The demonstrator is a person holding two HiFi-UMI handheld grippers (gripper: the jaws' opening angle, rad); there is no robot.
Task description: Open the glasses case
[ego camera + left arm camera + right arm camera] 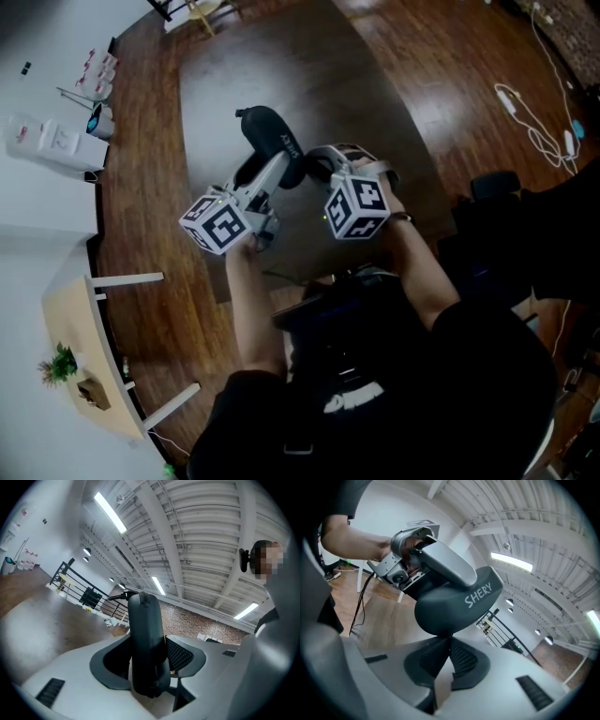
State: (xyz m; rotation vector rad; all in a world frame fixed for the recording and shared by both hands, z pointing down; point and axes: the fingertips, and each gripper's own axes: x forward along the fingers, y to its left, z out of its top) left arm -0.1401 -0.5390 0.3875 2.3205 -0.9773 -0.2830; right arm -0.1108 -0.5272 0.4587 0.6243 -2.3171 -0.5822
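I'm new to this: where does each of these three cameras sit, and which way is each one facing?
Head view: on the person's head, facing steeply down; shows both forearms, the left gripper and right gripper.
Left gripper view: rides that gripper, looking along its jaws, clamped on the glasses case, ceiling beyond.
Right gripper view: rides that gripper, looking past its closed jaws at the person's left hand.
Shared: all three show the glasses case.

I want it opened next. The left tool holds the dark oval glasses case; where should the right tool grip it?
Probably the rounded end of the dark oval glasses case facing the right tool, approached end-on at the thin seam. The left tool clamps the broad faces, so that narrow edge is exposed.
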